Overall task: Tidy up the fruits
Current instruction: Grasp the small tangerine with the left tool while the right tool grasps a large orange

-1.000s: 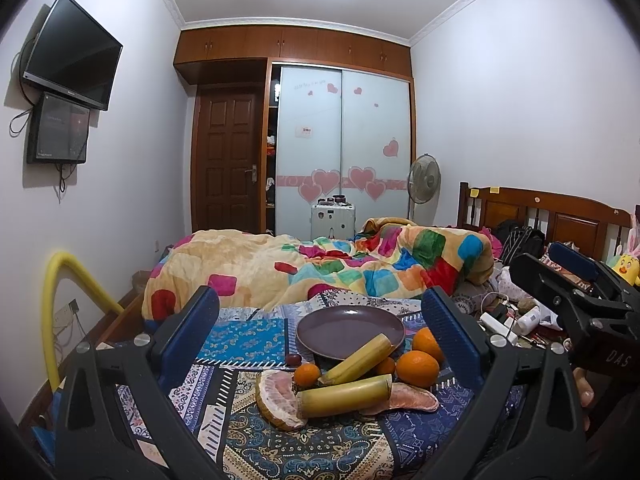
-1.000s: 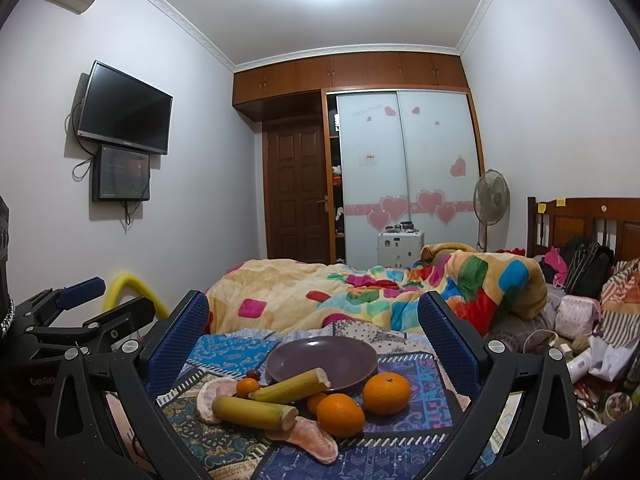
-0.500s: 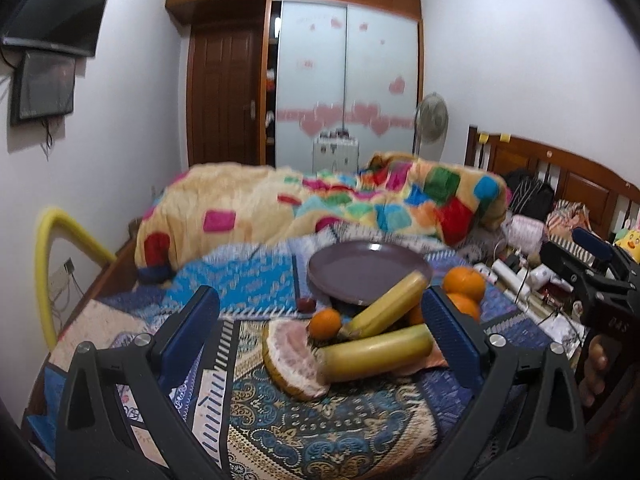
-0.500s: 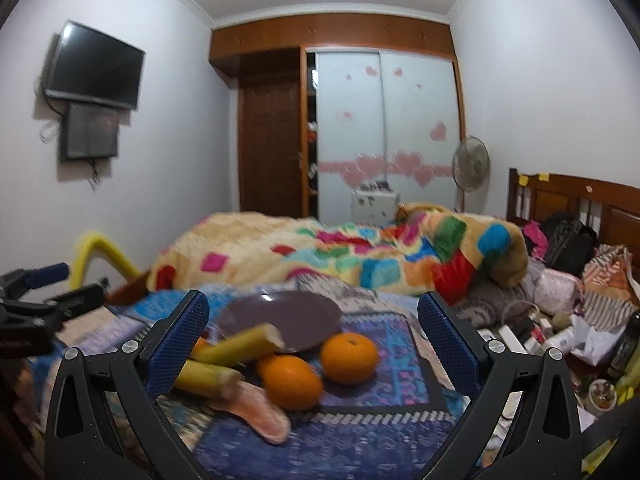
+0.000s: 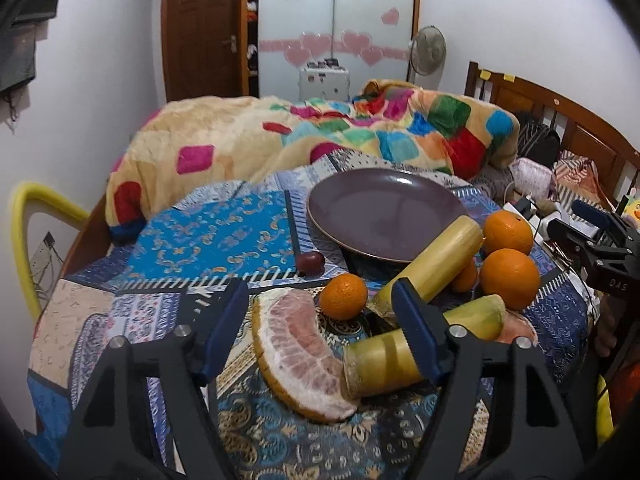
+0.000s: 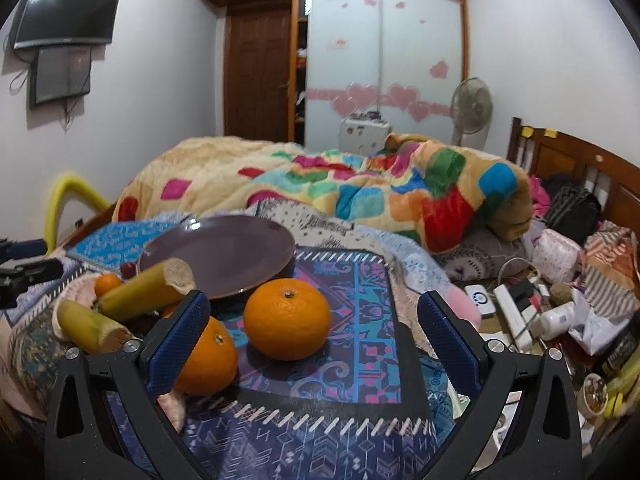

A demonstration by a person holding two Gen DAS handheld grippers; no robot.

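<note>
Both tongs have come down and forward toward the fruit since a second ago, and the left tongs [image 5: 320, 320] have narrowed their gap, though they remain apart and grip nothing. Between their blue pads lies the pomelo wedge [image 5: 298, 354], flesh side up on the patterned cloth [image 5: 216, 240] over the bed. Its near end touches the cut end of the front sugarcane piece [image 5: 384, 358]. A small mandarin [image 5: 345, 295] sits just behind the wedge, and a second sugarcane piece [image 5: 438, 262] leans with its far end on the rim of the purple plate [image 5: 384, 212], which holds nothing. A dark red fruit [image 5: 310, 261] (too small to identify) lies left of the plate.

Right tongs [image 6: 314, 338] stand wide apart, holding nothing, with the far orange [image 6: 287, 318] between the pads. The near orange [image 6: 208, 356] is partly hidden behind the left pad. A colourful blanket [image 6: 360, 184] is heaped beyond the plate, with clutter at the right of the bed.
</note>
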